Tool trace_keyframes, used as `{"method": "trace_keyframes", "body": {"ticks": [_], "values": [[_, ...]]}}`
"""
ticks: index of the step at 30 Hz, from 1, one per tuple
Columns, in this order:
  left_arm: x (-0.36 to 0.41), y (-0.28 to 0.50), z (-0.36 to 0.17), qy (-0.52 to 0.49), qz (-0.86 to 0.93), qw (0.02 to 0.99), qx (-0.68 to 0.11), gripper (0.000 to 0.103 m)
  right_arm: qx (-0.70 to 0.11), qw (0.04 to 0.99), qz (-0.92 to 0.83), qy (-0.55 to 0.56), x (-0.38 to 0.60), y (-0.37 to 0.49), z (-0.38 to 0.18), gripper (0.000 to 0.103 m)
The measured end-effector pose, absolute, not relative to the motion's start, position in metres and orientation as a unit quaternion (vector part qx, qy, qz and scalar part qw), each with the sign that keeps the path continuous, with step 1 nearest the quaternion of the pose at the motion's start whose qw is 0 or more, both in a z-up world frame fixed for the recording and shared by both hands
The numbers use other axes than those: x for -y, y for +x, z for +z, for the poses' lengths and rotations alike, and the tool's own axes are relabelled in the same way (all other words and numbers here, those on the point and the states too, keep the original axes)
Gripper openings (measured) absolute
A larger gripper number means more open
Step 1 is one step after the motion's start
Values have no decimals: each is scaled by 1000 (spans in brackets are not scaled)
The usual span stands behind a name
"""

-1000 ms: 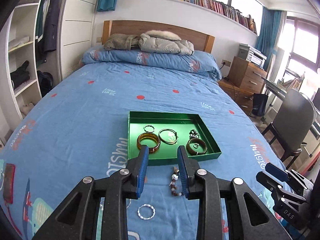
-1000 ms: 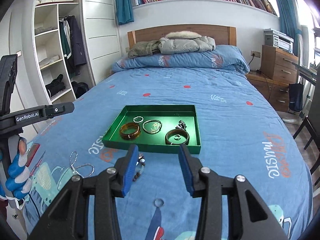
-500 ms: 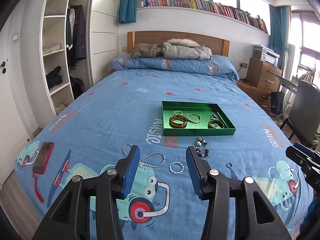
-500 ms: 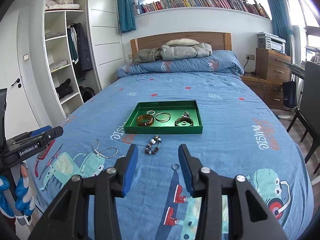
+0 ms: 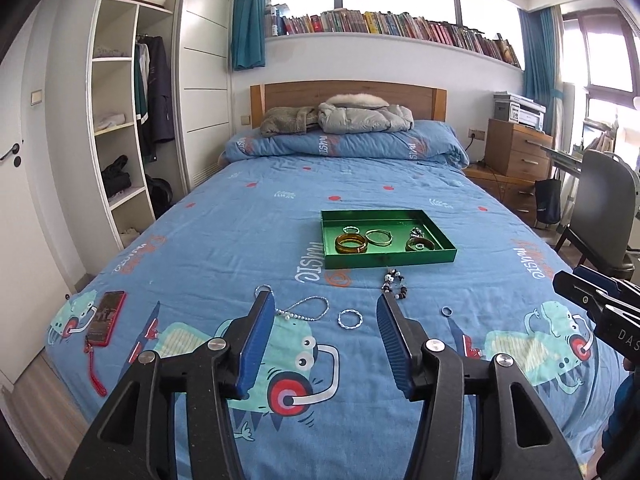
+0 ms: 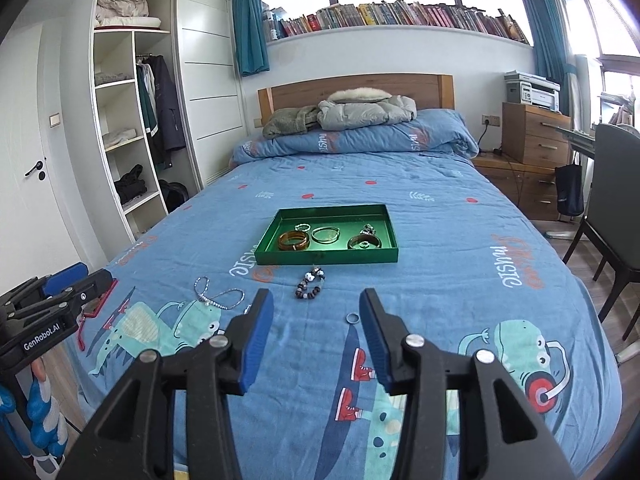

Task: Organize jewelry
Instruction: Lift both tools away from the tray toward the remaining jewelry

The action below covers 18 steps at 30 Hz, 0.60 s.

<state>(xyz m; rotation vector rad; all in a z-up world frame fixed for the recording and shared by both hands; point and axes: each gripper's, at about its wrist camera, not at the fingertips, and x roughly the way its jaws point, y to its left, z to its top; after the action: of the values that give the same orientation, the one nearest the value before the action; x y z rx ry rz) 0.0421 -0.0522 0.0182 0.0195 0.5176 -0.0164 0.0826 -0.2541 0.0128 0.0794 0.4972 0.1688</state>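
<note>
Left gripper [image 5: 326, 320]: its jaws are opening and nothing is between the pads; it hangs above the near end of the bed, I think to choose the next piece
Right gripper [image 6: 316, 312]: its jaws are also opening, slowly, and hold nothing; it points down the bed toward the tray
Twisted silver ring [image 5: 350, 319]: it lies flat on the blue bedcover [image 5: 240, 240] just ahead of the left jaws, in the line of the gap, so it looks like the easiest piece to take next
Silver chain [image 5: 304, 311]: it lies in loose loops beside the left finger of the left gripper and partly behind it; a chain is soft, so I judge a pinch on one strand is needed
Small ring [image 6: 352, 318]: it lies just beside the right finger of the right gripper, near its tip; it is thin and flat on soft cloth, so the pads may slip over it
Beaded bracelet [image 6: 309, 283]: it lies beyond both pairs of jaws, between them and the tray, not yet put away
Green tray [image 6: 326, 258]: well ahead of the jaws, in the middle of the bed; it already holds an amber bangle [image 6: 294, 240], a thin silver bangle [image 6: 326, 235], a dark bangle [image 6: 364, 242] and some small pieces, so about half of the jewelry seems sorted
Red phone [image 5: 106, 316]: far to the left of the left jaws, near the bed edge; probably not part of the task
</note>
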Motion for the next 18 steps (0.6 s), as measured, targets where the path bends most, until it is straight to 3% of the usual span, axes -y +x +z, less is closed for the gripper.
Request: {"method": "trace_keyframes", "body": {"ticks": [18], "values": [[55, 53, 2, 19, -2, 962, -272, 59, -229, 968, 76, 73, 270, 81, -1, 44]]}}
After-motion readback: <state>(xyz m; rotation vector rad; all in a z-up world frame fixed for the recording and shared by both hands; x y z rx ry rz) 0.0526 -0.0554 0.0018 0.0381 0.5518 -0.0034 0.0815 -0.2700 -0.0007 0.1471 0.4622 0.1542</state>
